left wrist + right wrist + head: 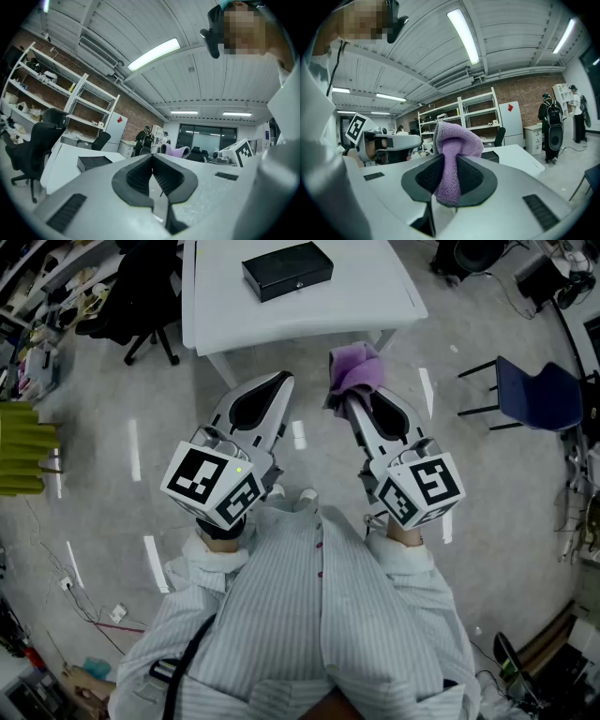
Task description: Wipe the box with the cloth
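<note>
Two sets of fingers: right gripper [449, 159] fingers clamped on purple cloth [458, 137]; left gripper [152, 158] fingers together, nothing between.

The left gripper [153, 159] fills the lower frame, its grey plastic jaws closed tip to tip, ribbed dark pads [140, 176] meeting with nothing between them. Beyond them on the left stands a white rectangular table [61, 164] bearing a flat black box [93, 161], with a black office chair [35, 140] beside the table. A purple fluffy cloth [176, 151] shows just above the jaw tips, and a white cube with a black square marker [243, 150] lies further right. White metal shelving [70, 93] lines a brick wall, under long ceiling lights [153, 54].
</note>
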Tool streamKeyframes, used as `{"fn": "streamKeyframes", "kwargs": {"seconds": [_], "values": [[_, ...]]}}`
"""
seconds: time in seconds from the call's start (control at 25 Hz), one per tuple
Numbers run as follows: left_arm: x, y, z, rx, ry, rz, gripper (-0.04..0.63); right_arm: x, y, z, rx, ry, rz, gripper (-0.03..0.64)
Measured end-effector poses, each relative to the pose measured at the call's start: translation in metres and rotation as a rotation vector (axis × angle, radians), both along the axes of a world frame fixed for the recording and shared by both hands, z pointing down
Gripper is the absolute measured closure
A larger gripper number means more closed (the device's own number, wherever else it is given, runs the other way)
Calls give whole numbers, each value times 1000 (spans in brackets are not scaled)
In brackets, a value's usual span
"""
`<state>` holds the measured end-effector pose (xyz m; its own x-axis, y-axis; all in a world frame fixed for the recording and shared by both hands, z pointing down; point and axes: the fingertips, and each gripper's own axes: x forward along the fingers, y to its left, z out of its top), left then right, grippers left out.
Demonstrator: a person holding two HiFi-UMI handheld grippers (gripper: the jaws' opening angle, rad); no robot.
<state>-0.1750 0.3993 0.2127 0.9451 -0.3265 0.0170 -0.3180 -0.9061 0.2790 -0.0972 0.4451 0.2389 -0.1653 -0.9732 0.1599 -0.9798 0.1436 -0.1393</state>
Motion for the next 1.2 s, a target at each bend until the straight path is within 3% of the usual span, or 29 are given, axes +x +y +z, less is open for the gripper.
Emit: {"fn": "streamKeyframes", "kwargs": {"seconds": [0.32,0.84,1.2], "values": [[8,9,0,4,-5,-4,586,7,11,-2,0,-8,-4,541],[3,34,15,-12,-8,-86,586,13,42,13,-19,-7,-66,540],[15,-14,25,-16,-8,-98,586,31,-3,26,-39,-23,-59,540]]}}
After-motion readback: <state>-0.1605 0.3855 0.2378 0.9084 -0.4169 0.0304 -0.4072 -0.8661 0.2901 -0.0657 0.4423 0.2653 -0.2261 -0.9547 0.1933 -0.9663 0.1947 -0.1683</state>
